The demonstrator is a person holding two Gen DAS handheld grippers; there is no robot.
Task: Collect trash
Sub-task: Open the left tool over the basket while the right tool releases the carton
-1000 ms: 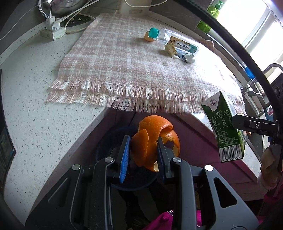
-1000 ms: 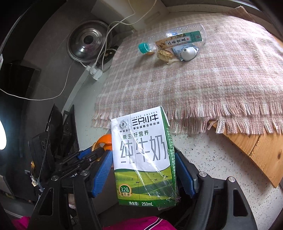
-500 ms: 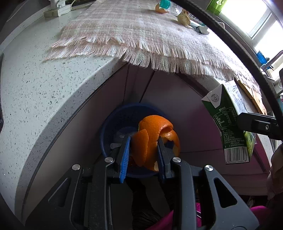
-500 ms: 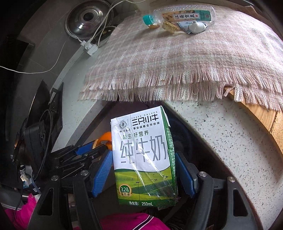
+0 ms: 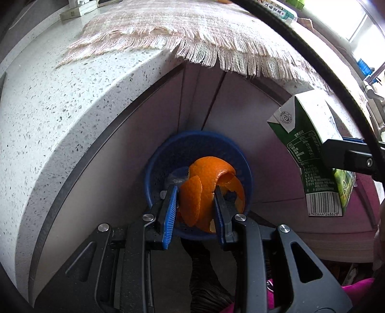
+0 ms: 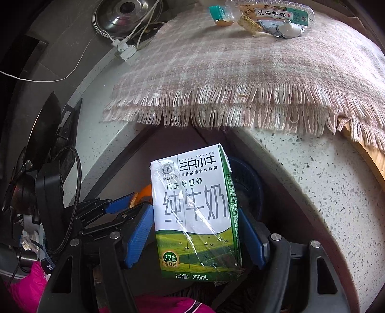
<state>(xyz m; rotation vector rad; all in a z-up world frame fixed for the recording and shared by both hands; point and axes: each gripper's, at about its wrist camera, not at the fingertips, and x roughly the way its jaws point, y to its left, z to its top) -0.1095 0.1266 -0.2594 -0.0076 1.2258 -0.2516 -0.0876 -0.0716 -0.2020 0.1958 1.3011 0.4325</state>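
Now, nearest me, my left gripper (image 5: 195, 202) is clamped on the orange peel (image 5: 209, 190), hanging right over the blue basket (image 5: 154, 173) at six o'clock under the counter edge (image 5: 72, 101). My right gripper (image 6: 197, 231) is pinched on the milk carton (image 6: 195, 211), over at three o'clock in the left view. To do this well, I should centre each piece above the rim before letting go, peel first, then bring the carton across. Farther off at twelve o'clock, the bottle (image 6: 269, 12) and scraps wait on the fringed cloth (image 6: 240, 72). Compared with a second ago, both hands have dropped below the counter, and the basket now shows fully.
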